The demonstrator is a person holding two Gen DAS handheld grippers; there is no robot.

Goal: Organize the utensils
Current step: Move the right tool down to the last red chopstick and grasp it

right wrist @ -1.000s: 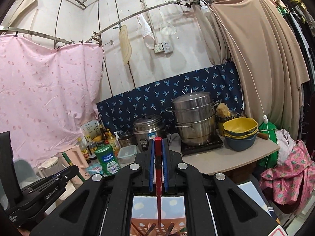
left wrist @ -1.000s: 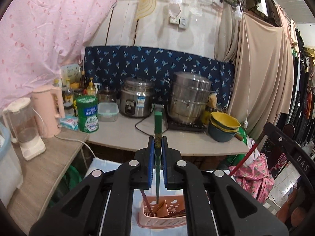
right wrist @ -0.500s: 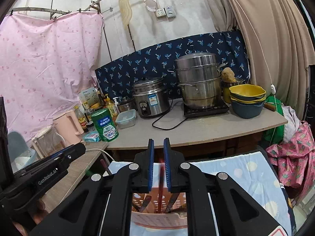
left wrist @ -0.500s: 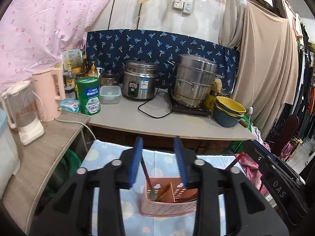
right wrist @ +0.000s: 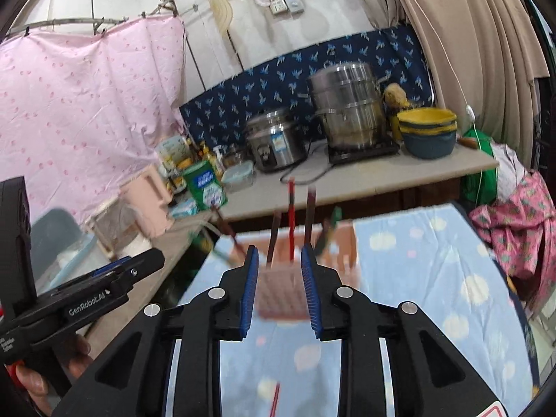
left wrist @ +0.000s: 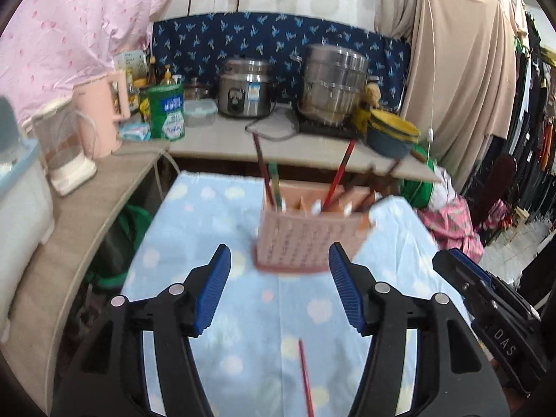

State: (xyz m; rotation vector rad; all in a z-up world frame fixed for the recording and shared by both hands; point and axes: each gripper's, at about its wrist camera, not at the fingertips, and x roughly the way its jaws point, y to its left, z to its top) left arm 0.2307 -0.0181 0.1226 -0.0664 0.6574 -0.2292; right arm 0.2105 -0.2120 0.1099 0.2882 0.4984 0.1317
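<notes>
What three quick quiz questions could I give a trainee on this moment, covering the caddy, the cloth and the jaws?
1. True or false: the pink utensil caddy lies tipped on its side.
2. What lies loose on the blue cloth, nearer the camera than the caddy?
A. a red chopstick
B. a metal ladle
C. a green can
3. Fill in: between the jaws of the left gripper and the right gripper there is ____ gripped.

Key
1. False; it stands upright with utensils in it.
2. A; the red chopstick.
3. Nothing; both sets of jaws are opening, empty.
</notes>
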